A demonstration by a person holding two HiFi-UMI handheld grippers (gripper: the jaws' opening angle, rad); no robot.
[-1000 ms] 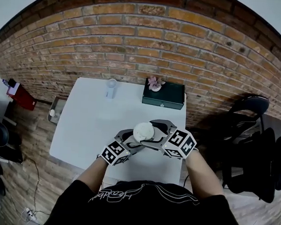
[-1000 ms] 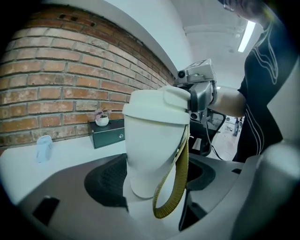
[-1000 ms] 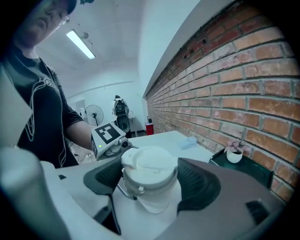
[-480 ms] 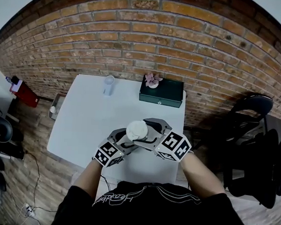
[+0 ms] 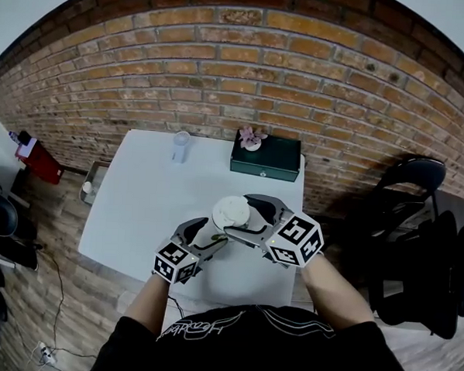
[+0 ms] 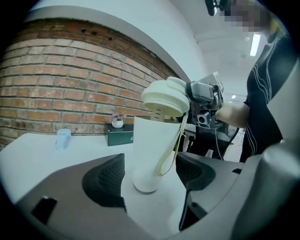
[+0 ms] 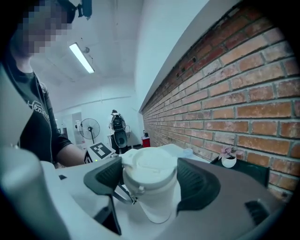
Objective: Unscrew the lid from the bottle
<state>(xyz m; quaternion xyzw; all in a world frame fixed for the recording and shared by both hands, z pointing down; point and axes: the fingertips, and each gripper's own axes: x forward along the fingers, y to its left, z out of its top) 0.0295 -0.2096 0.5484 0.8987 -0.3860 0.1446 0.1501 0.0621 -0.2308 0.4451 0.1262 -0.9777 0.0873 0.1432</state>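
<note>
A white bottle stands upright on the white table, near its front edge. Its rounded white lid sits tilted on the bottle's mouth, a pale strap hanging from it. My left gripper is shut on the bottle's lower body, one pad on each side. From the right, my right gripper is shut on the lid, with the pads against both of its sides. The bottle's base is hidden in the head view.
A dark green box with a small flower pot stands at the table's back right. A clear cup is at the back middle. A black chair stands to the right, and a brick wall runs behind.
My left gripper has slid a little toward the person, lower along the bottle. The right gripper stays on the lid.
</note>
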